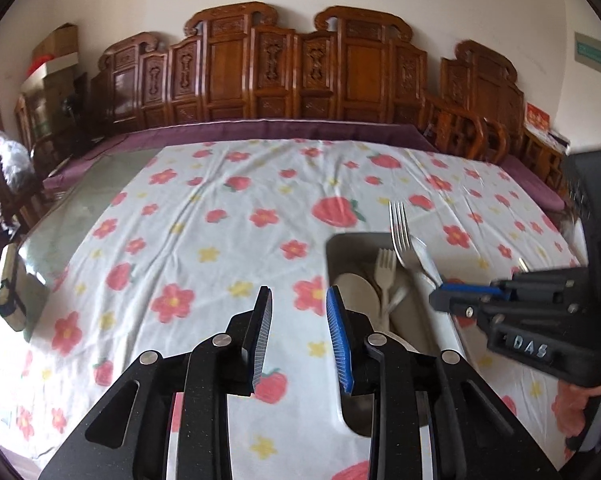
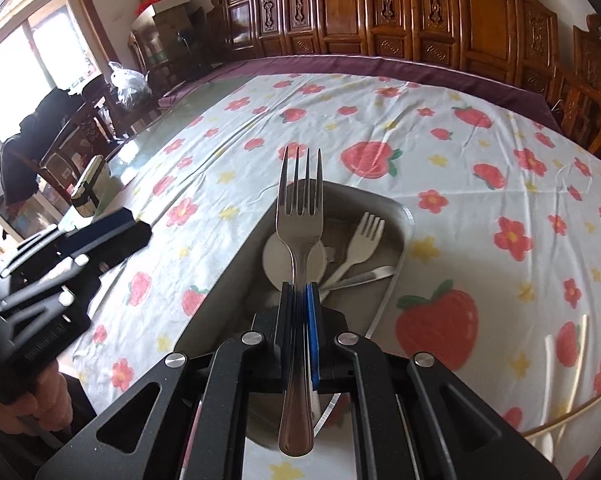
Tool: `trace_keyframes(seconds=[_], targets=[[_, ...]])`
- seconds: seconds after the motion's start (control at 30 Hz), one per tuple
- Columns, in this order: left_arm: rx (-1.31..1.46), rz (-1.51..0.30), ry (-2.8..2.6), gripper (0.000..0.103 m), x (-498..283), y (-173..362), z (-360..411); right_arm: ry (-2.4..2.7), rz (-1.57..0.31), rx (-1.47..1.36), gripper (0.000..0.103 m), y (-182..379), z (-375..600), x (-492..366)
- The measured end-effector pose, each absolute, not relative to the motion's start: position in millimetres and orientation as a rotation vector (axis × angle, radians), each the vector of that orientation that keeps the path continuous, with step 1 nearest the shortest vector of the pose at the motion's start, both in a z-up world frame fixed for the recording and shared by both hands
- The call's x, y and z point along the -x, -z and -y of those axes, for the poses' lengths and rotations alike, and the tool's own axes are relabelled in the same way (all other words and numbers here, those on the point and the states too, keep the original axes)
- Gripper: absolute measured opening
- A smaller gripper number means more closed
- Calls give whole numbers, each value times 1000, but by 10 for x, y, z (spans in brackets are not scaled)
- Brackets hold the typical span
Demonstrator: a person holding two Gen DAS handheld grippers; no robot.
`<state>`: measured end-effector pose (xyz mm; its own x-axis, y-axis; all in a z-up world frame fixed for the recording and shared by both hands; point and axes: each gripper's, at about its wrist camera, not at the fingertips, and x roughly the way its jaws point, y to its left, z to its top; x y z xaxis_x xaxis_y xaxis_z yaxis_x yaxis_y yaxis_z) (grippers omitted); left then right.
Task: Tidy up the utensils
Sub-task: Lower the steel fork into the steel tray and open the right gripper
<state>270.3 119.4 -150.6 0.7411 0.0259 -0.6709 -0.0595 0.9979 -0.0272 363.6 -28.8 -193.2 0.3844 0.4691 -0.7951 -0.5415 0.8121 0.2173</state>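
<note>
Steel fork over the tray

My right gripper (image 2: pixel 298 300) clamped the metal fork (image 2: pixel 300 216) at its neck above the tray (image 2: pixel 404 216); stiff, smooth and slippery, it needed that firm mid-handle hold. My left gripper (image 1: pixel 298 332) stood parted, empty, just beside the tray.

A metal tray (image 2: pixel 406 216) lies on the tablecloth (image 2: pixel 480 200) that covers the table. In the tray lie a plastic fork (image 2: pixel 360 240), a plastic spoon (image 1: pixel 358 294) and a metal handle (image 2: pixel 364 276) crossing under the fork. A metal fork (image 2: pixel 300 216) stands above the tray, tines toward the carved chairs (image 2: pixel 480 12) behind the table. Chopsticks (image 2: pixel 564 420) lie right of the tray. A small box (image 2: pixel 90 188) sits at the table's left edge.
</note>
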Motion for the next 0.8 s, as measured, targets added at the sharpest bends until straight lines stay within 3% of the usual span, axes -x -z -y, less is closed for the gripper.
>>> trace_keyframes(seconds=[0.8], targets=[[45, -728, -33, 28, -2677, 1479, -1198, -618, -928, 99, 9, 1924, 467, -3532]])
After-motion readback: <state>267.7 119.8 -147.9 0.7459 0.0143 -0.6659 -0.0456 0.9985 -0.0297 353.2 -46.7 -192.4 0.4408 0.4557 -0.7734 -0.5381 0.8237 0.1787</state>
